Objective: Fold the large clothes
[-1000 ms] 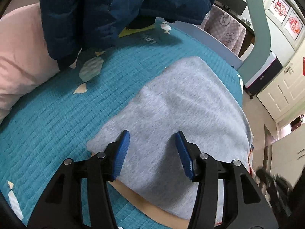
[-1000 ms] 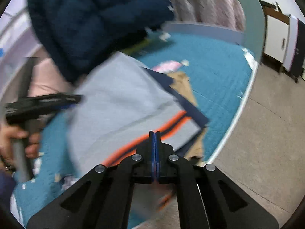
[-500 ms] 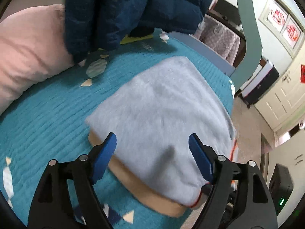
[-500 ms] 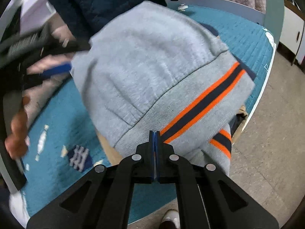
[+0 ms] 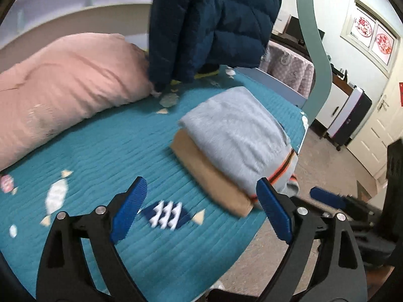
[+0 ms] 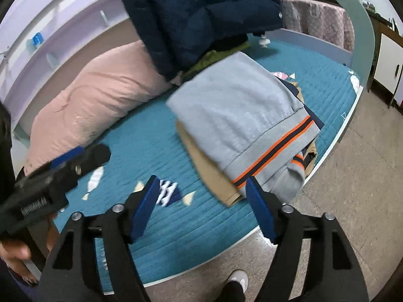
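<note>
Going left to right across the bed: there's the pink pillow (image 5: 63,80) against the wall side, then the dark blue puffer jacket (image 5: 214,22) hanging down over the teal quilt (image 5: 113,146), and further right, near the bed's edge, the grey sweatshirt (image 5: 239,133) with the orange and navy stripe at its hem. It's folded up into a neat rectangle and sits on top of a tan garment (image 5: 209,176), which is also folded. So the pile is two deep, as far as I can see.

My left gripper (image 5: 201,209) hangs over bare quilt just short of the pile, jaws spread wide with nothing in them; they've just been opening. My right gripper (image 6: 201,201) is the same story, jaws just popped apart, empty, with the striped hem just beyond the tips but not touched. One sleeve cuff droops off the bed edge on the right side, fwiw.

My read: the grey one is done and released, so this is the gap between garments. Next is probably the puffer jacket, which is bulky and slippery looking, so I'd want both grippers on it, pull it down flat onto the open quilt left of the pile, and keep clear of the stack so I don't knock it over.
</note>
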The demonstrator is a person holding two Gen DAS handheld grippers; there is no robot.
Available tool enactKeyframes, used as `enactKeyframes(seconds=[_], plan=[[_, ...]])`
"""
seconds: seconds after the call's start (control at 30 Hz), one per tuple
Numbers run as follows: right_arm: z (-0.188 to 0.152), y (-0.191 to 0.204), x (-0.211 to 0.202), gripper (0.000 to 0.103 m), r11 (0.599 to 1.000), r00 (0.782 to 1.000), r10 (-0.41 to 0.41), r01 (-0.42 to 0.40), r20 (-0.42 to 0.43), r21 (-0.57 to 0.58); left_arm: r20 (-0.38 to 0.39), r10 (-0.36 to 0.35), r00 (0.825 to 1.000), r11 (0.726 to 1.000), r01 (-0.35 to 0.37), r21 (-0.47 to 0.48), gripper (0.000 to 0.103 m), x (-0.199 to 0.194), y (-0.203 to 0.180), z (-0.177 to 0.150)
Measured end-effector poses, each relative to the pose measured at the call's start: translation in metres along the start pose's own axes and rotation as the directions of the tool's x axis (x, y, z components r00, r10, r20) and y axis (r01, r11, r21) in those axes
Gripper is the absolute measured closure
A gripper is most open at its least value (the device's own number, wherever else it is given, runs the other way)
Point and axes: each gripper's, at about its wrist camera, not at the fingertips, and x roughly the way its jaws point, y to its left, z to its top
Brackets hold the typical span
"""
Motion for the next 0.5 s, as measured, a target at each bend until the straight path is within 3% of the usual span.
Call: enactKeyframes(seconds=[0.27,0.5], plan=[[-0.023,0.055,-0.055,0.021,0.995,0.998,-0.053,0.057,0.044,-0.088,0.054,0.03,0.998,0.999,-0.028,-0.045,0.012,-0.085,0.015,-0.035],[-0.048,0.09,-0.103,0.014,0.98,0.995,-0.066,0.078,0.068,-0.181,0.102,0.17,0.98,0.984,-0.163,-0.075,0.011,-0.163,0.019,-0.071]])
